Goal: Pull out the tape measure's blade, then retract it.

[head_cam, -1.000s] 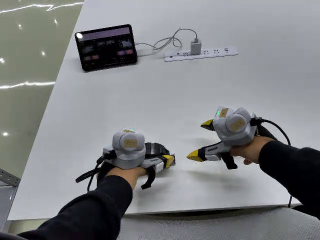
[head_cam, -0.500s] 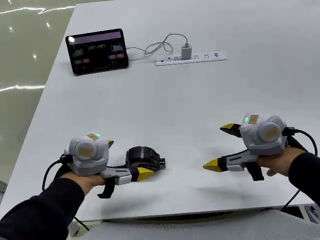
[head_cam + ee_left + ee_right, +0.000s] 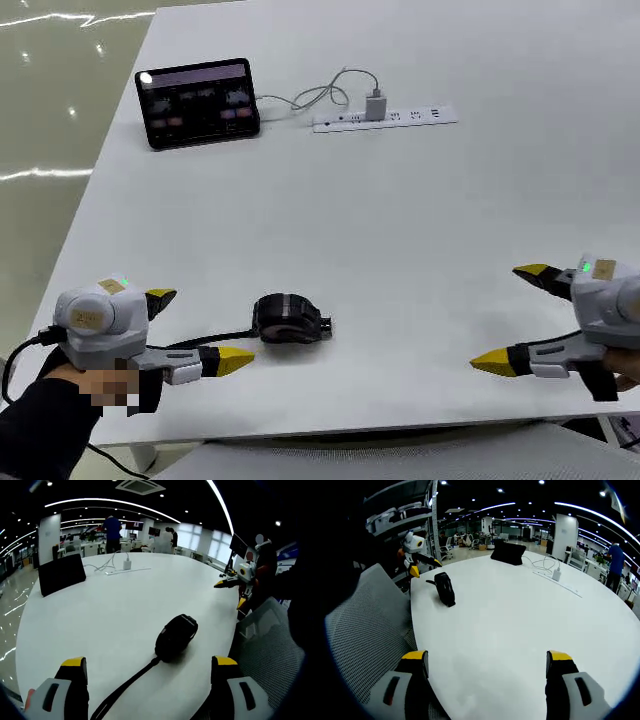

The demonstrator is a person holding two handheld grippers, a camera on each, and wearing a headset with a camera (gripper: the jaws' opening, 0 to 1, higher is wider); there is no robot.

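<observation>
Tablet [image 3: 197, 102], power strip [image 3: 386, 118], charger [image 3: 375, 103]

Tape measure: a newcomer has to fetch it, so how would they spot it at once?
On the white table, look to the near edge, far from the tablet and power strip. The tape measure lies just ahead of the left gripper: a round black case trailing a black strap.

The left tongs [image 3: 149, 663] stand with jaws spread wide, holding nothing. Between them, a little ahead on the white table [image 3: 125, 597], lies the black tape measure [image 3: 176, 636], its strap [image 3: 125, 687] trailing back. The right tongs [image 3: 231, 594] hover at the table's far right edge.
</observation>
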